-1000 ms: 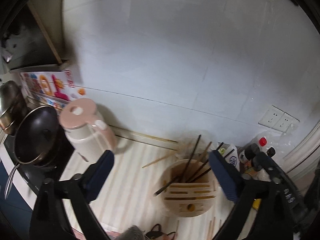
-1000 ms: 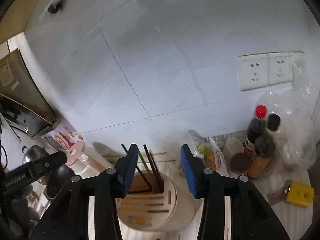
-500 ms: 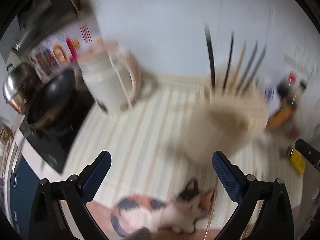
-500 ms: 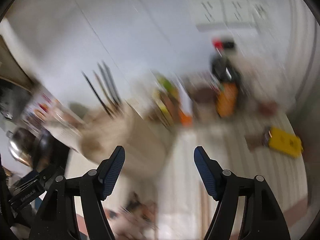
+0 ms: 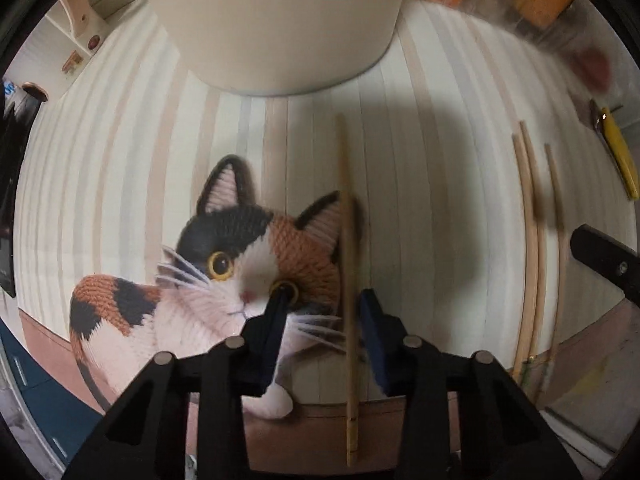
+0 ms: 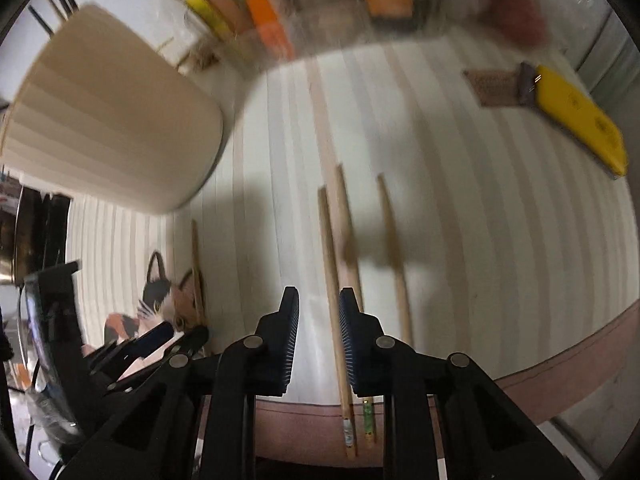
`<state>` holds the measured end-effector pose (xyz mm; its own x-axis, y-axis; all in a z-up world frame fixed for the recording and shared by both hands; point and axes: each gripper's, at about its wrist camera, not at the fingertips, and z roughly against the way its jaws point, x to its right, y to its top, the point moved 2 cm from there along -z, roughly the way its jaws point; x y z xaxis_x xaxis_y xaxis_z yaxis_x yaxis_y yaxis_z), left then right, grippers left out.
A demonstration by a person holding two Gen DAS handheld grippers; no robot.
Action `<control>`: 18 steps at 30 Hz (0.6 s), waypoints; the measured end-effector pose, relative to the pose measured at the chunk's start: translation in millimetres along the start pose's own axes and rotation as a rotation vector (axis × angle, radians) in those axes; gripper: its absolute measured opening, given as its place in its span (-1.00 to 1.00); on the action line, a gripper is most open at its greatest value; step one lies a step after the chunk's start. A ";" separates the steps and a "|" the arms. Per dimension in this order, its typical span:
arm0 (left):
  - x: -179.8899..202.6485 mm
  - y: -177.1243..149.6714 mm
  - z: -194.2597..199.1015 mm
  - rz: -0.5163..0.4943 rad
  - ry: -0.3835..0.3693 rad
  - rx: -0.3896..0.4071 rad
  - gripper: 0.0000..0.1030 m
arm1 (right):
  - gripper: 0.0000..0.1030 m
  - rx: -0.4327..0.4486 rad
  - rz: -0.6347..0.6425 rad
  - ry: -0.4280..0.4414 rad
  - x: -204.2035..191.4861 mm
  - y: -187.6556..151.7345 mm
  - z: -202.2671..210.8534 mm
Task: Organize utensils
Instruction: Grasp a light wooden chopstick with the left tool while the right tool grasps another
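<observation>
Four chopsticks lie by one holder [image 5: 276,20], its top cut off at 12 o'clock; left claw [image 5: 322,320] and right claw [image 6: 319,328] are each closing around one chopstick [image 5: 347,280], not yet gripping.

Both grippers, left gripper [image 5: 322,316] and right gripper [image 6: 319,334], were matte black frames with round silver screws and ribbed dark-blue pads [image 6: 292,340].

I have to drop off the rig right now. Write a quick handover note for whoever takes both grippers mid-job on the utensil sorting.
Left gripper: jaws closing around the lone chopstick lying across the cat mat; no firm grip visible yet.
Right gripper: jaws closing around the leftmost chopstick of three; the other two lie just to its right.
Holder: beige, standing behind, with dark chopsticks already in it.
Done: nothing lifted from the striped counter.
Left: finish both grips, put all four wooden chopsticks into the holder.
</observation>
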<state>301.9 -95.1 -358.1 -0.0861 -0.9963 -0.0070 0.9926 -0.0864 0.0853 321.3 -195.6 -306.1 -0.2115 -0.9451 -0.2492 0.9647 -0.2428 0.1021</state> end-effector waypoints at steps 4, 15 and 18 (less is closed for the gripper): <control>-8.9 0.7 1.3 0.014 0.059 0.017 -0.91 | -0.57 -0.052 0.023 -0.013 -2.7 -6.9 -20.3; -52.6 -14.0 5.8 0.120 0.104 0.012 -0.91 | -0.86 -0.079 0.108 -0.178 -21.2 -18.0 -43.2; -52.3 -18.1 6.7 0.113 0.098 0.014 -0.91 | -0.86 -0.109 0.107 -0.141 -33.3 -23.8 -44.3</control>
<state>287.8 -41.5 -352.6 0.0358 -0.9949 -0.0939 0.9941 0.0259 0.1049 312.3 -148.6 -342.9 -0.1194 -0.9873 -0.1046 0.9925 -0.1215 0.0138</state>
